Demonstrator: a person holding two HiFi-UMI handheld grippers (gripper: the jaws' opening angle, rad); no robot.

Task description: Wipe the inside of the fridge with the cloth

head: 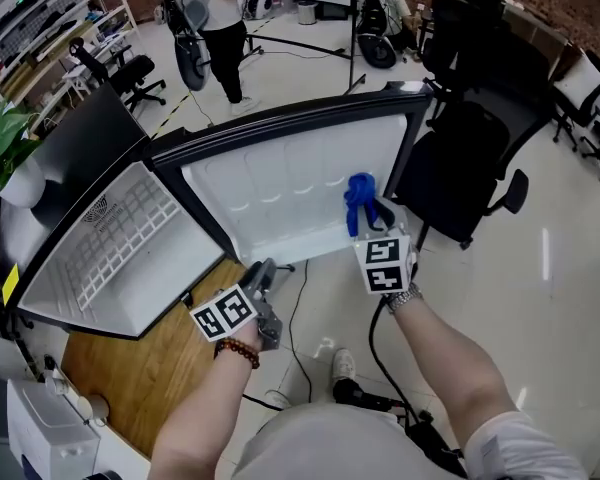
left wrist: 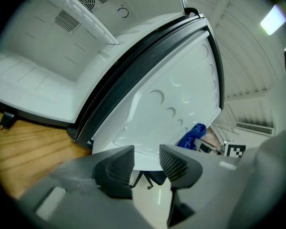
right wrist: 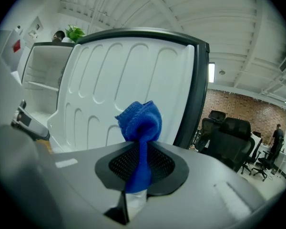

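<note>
A small white fridge (head: 120, 233) stands open on a wooden table (head: 150, 368), its door (head: 290, 193) swung wide with the moulded inner liner facing me. My right gripper (head: 368, 220) is shut on a blue cloth (head: 359, 200), which bunches above the jaws close in front of the door liner (right wrist: 128, 80). In the right gripper view the cloth (right wrist: 140, 123) is pinched between the pads of the gripper (right wrist: 140, 163). My left gripper (head: 263, 273) hangs below the door's lower edge, open with nothing between its jaws (left wrist: 147, 163). The fridge cavity (left wrist: 47, 46) lies to its left.
A black office chair (head: 470, 158) stands right behind the open door. Cables (head: 300, 318) trail over the floor below me. A green plant (head: 0, 138) sits beside the fridge at the left. A person (head: 220, 18) stands farther back, near shelving and more chairs.
</note>
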